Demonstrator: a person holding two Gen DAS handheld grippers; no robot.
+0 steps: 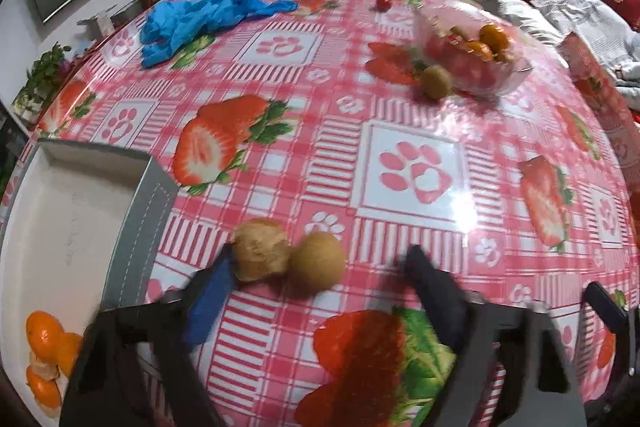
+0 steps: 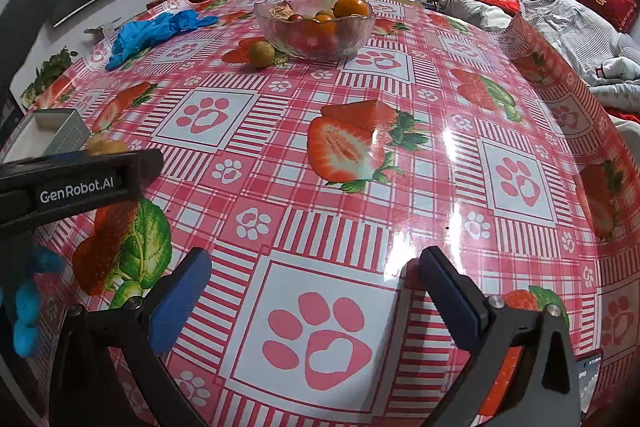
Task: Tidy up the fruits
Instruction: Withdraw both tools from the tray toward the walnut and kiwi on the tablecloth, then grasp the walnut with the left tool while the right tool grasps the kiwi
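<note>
Fingers of the left gripper (image 1: pixel 320 267) stand apart around two fruits on the table (image 1: pixel 400 131): a peeled pale fruit (image 1: pixel 262 251) touching the blue left pad and a brown round fruit (image 1: pixel 318 263) touching it, well clear of the right pad. Only the left wrist view shows oranges (image 1: pixel 46 343) in the white box (image 1: pixel 60 211) at the table's left edge. The right gripper (image 2: pixel 316 291) gapes empty over bare cloth; its view shows the glass bowl (image 2: pixel 316 27) of oranges sharply, near the far edge, another brown fruit (image 2: pixel 262 54) just beside it

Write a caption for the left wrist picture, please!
Left tool open around a round brown fruit and a peeled fruit on the strawberry tablecloth, beside a grey box.
</note>
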